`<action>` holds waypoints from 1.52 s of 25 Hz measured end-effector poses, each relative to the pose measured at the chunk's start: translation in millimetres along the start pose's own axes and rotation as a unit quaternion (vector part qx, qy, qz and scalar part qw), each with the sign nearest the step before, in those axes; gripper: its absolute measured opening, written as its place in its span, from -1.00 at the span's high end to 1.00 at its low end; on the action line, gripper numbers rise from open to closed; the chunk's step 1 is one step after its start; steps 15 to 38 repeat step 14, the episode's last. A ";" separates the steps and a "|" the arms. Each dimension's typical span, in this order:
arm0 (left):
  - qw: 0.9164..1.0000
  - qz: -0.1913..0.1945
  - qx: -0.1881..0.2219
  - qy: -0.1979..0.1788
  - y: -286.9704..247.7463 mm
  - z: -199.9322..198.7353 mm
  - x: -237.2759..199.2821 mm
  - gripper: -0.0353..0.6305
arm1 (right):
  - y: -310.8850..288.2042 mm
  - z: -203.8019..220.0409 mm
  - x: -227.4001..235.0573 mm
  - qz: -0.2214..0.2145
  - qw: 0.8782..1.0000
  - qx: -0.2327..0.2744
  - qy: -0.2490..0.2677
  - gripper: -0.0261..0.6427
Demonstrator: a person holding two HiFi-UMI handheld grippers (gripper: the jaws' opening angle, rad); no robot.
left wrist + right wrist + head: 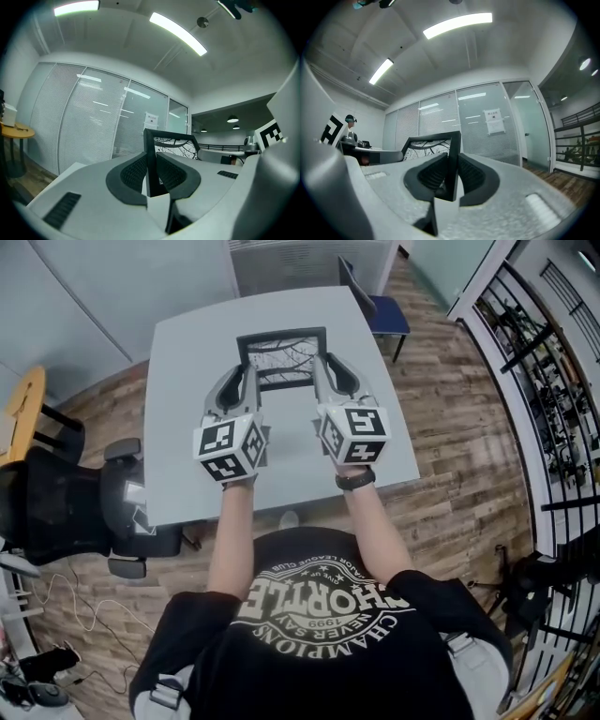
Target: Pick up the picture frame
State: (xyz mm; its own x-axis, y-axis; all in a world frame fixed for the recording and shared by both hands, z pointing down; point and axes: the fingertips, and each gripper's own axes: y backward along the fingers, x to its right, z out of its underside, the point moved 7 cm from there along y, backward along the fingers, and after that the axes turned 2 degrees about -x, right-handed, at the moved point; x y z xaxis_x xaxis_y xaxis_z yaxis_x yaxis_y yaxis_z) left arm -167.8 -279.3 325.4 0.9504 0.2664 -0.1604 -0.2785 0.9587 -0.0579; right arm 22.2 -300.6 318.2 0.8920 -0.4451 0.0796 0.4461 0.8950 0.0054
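**Head view.** The black rectangular picture frame with a branch print [281,357] sits at 12 o'clock, over the far half of the pale grey square table [187,427]. The left hand-held gripper [246,381] has the frame's left side bar and the right hand-held gripper [323,371] has its right side bar. The table's bare top stretches out to the edges at 9 and 3 o'clock. A blue chair [386,313] stands just past the far corner at 1 o'clock. A black office chair [56,507] stands close to the near-left corner at 8 o'clock. Brown wood-plank floor [459,456] lies open to the right, as far as a black metal railing [539,381].

**Left gripper view.** The two grey jaws with ribbed black pads are clenched on the frame's [172,137] upright dark side bar, which rises at centre between the pads of the left hand-held gripper [151,174]. The rest of the frame runs off toward 2 o'clock. A glass partition with white blinds [89,122] fills the 9 to 12 o'clock side. Strip lights [178,33] cross the ceiling.

**Right gripper view.** The jaws of the right hand-held gripper [453,174] are likewise clamped on the frame's [429,139] right side bar, and the print extends toward 10 o'clock. Behind it is a glass wall with a paper notice [494,121]. Plank floor [569,176] shows at 4 o'clock.
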 end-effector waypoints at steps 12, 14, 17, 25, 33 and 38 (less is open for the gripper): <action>1.000 0.025 -0.006 -0.008 -25.4 3.7 10.9 0.69 | -0.1 3.6 20.5 0.027 1.000 -0.004 0.005 0.72; 0.999 0.028 -0.010 -0.012 -32.3 4.9 13.8 0.69 | -2.1 5.5 27.0 0.032 0.999 -0.007 0.001 0.72; 0.999 0.028 -0.010 -0.012 -32.3 4.9 13.8 0.69 | -2.1 5.5 27.0 0.032 0.999 -0.007 0.001 0.72; 0.999 0.028 -0.010 -0.012 -32.3 4.9 13.8 0.69 | -2.1 5.5 27.0 0.032 0.999 -0.007 0.001 0.72; 0.999 0.028 -0.010 -0.012 -32.3 4.9 13.8 0.69 | -2.1 5.5 27.0 0.032 0.999 -0.007 0.001 0.72; 0.999 0.028 -0.010 -0.012 -32.3 4.9 13.8 0.69 | -2.1 5.5 27.0 0.032 0.999 -0.007 0.001 0.72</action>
